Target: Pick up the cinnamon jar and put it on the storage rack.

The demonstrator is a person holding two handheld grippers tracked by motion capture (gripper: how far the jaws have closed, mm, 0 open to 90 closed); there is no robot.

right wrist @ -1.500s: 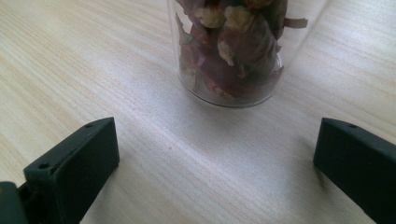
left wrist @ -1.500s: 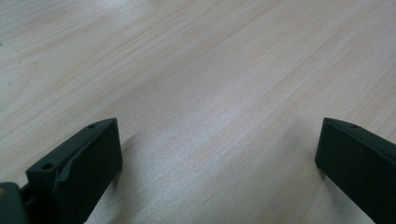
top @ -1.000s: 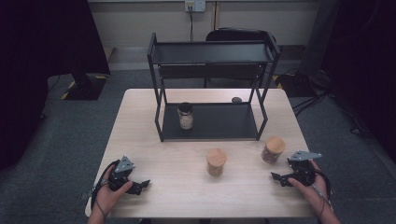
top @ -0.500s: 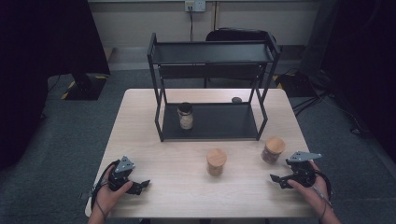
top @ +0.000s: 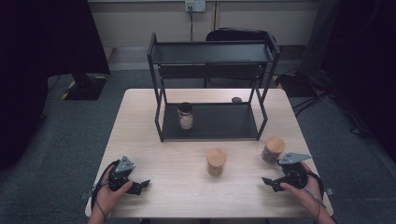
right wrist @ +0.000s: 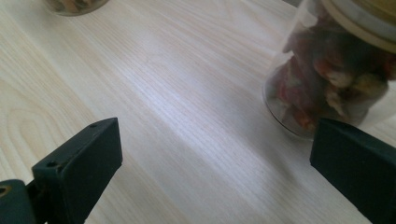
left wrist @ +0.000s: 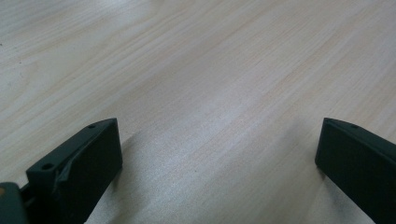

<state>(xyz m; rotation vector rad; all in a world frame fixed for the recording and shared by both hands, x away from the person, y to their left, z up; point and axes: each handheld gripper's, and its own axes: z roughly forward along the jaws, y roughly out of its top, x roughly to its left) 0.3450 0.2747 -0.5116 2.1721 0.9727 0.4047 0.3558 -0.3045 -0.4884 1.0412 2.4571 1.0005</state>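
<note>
High view: both claws rest low at the near edge of the counter (top: 154, 116), well apart. Left claw (top: 140, 185) at the near left corner, jaws pointing right, nothing near it. Right claw (top: 271, 183) at the near right, jaws pointing left; the right jar (top: 272, 149) stands just beyond it, apart from it. A middle jar (top: 216, 162), cork-lidded like the first, stands between the two claws, nearer the rack (top: 210, 122). A third jar (top: 185, 115), dark-lidded, stands on the rack's lower shelf at its left; a small dark object (top: 236, 99) lies on the counter behind the rack.

Left gripper view: jaws spread wide, bare wood between them.

Right gripper view: jaws spread wide, holding nothing. It shows what the high view cannot: the right jar (right wrist: 336, 79) is clear, filled with mixed reddish and pale pieces, and sits just past the right-hand jaw, outside the gap. The base of the middle jar (right wrist: 74, 5) shows at the top edge.
</note>
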